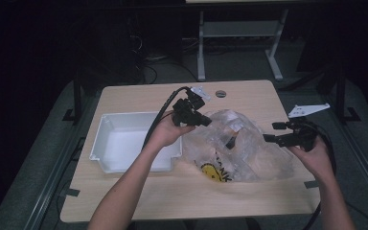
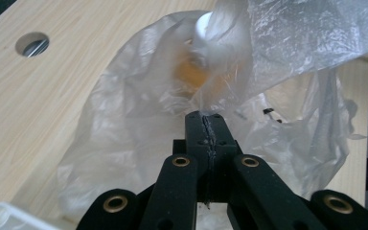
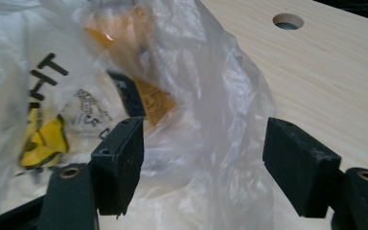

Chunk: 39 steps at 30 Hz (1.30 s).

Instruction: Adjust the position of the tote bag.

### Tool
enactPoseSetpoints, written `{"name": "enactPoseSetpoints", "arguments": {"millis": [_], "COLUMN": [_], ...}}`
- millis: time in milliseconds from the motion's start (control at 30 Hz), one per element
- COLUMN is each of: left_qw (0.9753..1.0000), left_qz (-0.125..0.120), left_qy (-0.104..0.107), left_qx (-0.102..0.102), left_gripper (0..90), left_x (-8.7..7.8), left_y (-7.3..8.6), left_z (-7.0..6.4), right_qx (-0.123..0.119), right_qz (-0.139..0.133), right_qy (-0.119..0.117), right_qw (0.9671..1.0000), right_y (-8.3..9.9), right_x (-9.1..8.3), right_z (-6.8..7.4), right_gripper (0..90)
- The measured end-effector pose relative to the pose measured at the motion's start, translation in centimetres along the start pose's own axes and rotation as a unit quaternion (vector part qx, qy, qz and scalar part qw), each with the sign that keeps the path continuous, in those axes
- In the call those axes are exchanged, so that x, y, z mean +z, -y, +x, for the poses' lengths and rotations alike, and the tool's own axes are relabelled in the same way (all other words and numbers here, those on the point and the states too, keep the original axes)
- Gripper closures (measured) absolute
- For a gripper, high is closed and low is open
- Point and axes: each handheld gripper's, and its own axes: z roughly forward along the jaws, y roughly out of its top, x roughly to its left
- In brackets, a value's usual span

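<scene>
A crumpled clear plastic bag with a yellow smiley print lies on the wooden table, with orange and white items dimly showing through it. My left gripper is shut on the bag's upper left edge; in the left gripper view the film rises from between the closed jaws. My right gripper hovers open at the bag's right side. In the right gripper view the bag bulges between the spread fingers without being pinched.
A white plastic bin sits left of the bag, under my left forearm. A round cable hole is in the table's far edge. Bare tabletop lies along the near edge. Table legs and cables stand on the dark floor behind.
</scene>
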Motion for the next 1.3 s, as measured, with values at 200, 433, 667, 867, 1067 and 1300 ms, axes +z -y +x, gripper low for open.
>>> {"name": "enactPoseSetpoints", "arguments": {"millis": [200,433,667,867,1067,1300], "left_qw": [0.9999,0.9993,0.9984,0.9973,0.996,0.9948], "left_qz": [0.001,0.002,0.013,0.032,0.054,0.06], "left_qy": [-0.005,-0.016,-0.027,-0.042,-0.05,-0.054], "left_qx": [-0.013,-0.034,-0.049,-0.052,-0.051,-0.062], "left_gripper": [90.0,90.0,90.0,90.0,90.0,90.0], "left_x": [-0.1,0.0,0.3,1.3,2.0,2.4], "left_y": [0.9,1.9,3.2,3.8,4.2,4.7], "left_z": [0.9,2.2,3.2,3.2,3.6,4.1], "right_qx": [-0.009,-0.018,0.007,0.019,0.034,0.066], "right_qz": [0.026,0.038,0.046,0.079,0.11,0.136], "right_qy": [-0.03,-0.034,-0.045,-0.035,-0.029,-0.022], "right_qw": [0.9992,0.9986,0.9979,0.9961,0.9929,0.9883], "right_y": [-1.2,-1.8,-1.8,-1.9,-1.0,0.9], "right_x": [2.4,4.4,5.2,6.6,8.3,9.0], "right_z": [-0.4,-1.1,-2.2,-2.3,-2.7,-3.9], "right_gripper": [34.8,66.5,89.6,89.7,89.8,89.7]}}
